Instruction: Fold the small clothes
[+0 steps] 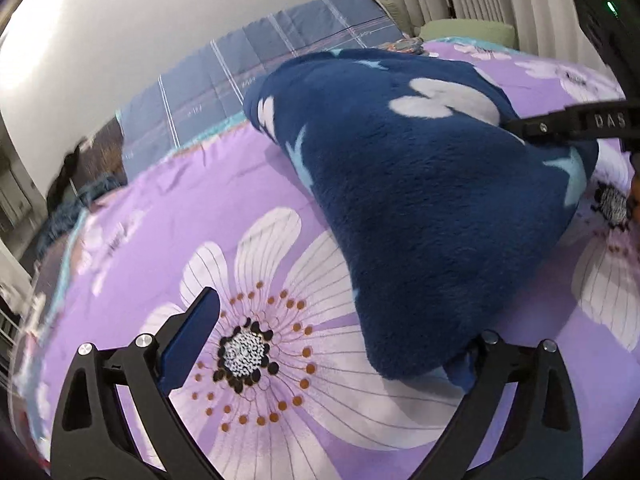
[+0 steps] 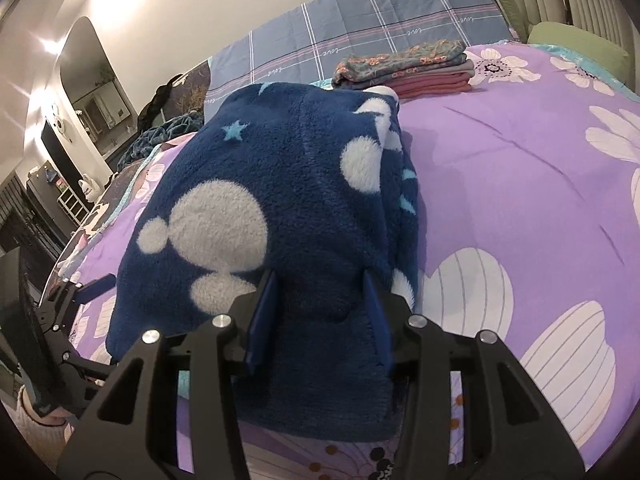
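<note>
Two claws are working one navy fleece garment (image 2: 280,216), a small plush piece with white blobs and pale stars, lying in a raised hump on the purple flowered bedspread (image 2: 520,168). The right claw (image 2: 316,320) has its blue pads on either side of a thick bunch of the near edge, with fleece filling the gap between them; it looks clamped on the cloth, though the jaws are held fairly wide by the bulk. In the left wrist view, the left claw (image 1: 320,344) stands spread wide, one pad over bare bedspread and the other finger hidden behind a corner of the fleece, so it grips nothing. A stack of folded clothes (image 2: 408,68) sits further back near the blue checked sheet (image 2: 360,12), which suggests this garment is mid-fold rather than finished. My reading is that a fold is being carried over, with the held edge lifted. Next, the left claw would need to close on the loose corner beside it so both edges travel together, then lay the fleece flat and square without dragging the bedspread.
</note>
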A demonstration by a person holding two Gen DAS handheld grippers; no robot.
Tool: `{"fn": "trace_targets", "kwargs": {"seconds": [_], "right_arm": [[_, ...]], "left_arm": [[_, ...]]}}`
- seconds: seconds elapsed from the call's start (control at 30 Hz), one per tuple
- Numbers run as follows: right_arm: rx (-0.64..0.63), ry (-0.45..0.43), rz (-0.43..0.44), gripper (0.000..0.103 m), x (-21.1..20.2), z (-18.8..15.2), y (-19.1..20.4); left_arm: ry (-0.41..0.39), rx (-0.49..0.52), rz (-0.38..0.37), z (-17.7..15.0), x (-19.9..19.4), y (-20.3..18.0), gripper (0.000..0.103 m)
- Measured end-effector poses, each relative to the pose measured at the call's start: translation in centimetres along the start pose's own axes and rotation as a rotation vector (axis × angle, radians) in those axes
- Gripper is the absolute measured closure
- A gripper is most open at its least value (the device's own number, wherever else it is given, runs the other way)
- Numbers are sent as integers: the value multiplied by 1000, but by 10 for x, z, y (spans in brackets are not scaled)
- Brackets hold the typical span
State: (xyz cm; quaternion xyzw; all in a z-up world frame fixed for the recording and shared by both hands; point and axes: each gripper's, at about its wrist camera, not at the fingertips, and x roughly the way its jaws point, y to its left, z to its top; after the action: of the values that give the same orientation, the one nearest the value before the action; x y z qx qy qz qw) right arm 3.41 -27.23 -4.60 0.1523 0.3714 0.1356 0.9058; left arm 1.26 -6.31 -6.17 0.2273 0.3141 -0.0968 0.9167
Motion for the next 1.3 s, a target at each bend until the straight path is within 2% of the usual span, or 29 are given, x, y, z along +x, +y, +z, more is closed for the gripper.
{"fn": "trace_targets", "kwargs": {"seconds": [0.07,0.17,0.33,0.37,0.47,0.5,0.57,0.67,0.7,0.77,0.83,0.9,0.93,1.0,1.07,1.13,1.17,1.2,1.27,1.3], "right_arm": [[-17,-9,-19,60,-1,-1,4],[-13,-22,-29,60,-1,-2,5],[-14,-30,-30,58,-2,-2,6],[-13,-30,-29,58,-2,-3,5],[-27,-29,-31,58,-2,-3,8],[-35,-28,-32,58,-2,-4,10],[-69,-29,-42,58,-3,-5,17],[-85,-37,-64,58,-2,-7,20],[-78,-35,-58,58,-2,-6,19],[-67,-35,-48,57,-2,-6,15],[-59,-34,-40,57,-2,-6,13],[-65,-30,-39,57,-2,-5,13],[-69,-31,-41,57,-2,-5,14],[-72,-33,-47,57,-2,-6,17],[-76,-33,-49,57,-3,-6,17],[-78,-34,-50,57,-3,-6,17],[-78,-35,-50,57,-3,-7,18],[-79,-36,-50,57,-3,-7,18],[-78,-37,-49,57,-3,-8,17],[-78,-36,-46,57,-2,-8,17]], "left_arm": [[-11,0,-18,2,-5,1,7],[-71,8,-65,6,-27,-3,8],[-136,15,-88,19,-42,-7,8],[-126,5,-89,20,-36,-5,8],[-25,-8,-21,9,1,0,9],[-4,-33,-36,3,11,4,8],[6,-64,-66,3,8,11,9],[-1,13,-46,4,-3,2,15],[2,15,-63,5,-7,1,19],[21,-5,-157,7,-20,7,22],[23,-59,-283,11,-37,21,28],[-30,-144,-399,22,-57,40,35],[-90,-176,-413,34,-70,53,37],[-183,-160,-356,54,-80,61,40],[-227,-130,-316,72,-72,61,40],[-210,-129,-367,90,-45,54,42],[-181,-128,-404,96,-23,48,43],[-155,-112,-407,99,-6,42,43],[-20,-49,-336,88,64,19,40],[-9,-109,-369,83,76,22,39]]}}
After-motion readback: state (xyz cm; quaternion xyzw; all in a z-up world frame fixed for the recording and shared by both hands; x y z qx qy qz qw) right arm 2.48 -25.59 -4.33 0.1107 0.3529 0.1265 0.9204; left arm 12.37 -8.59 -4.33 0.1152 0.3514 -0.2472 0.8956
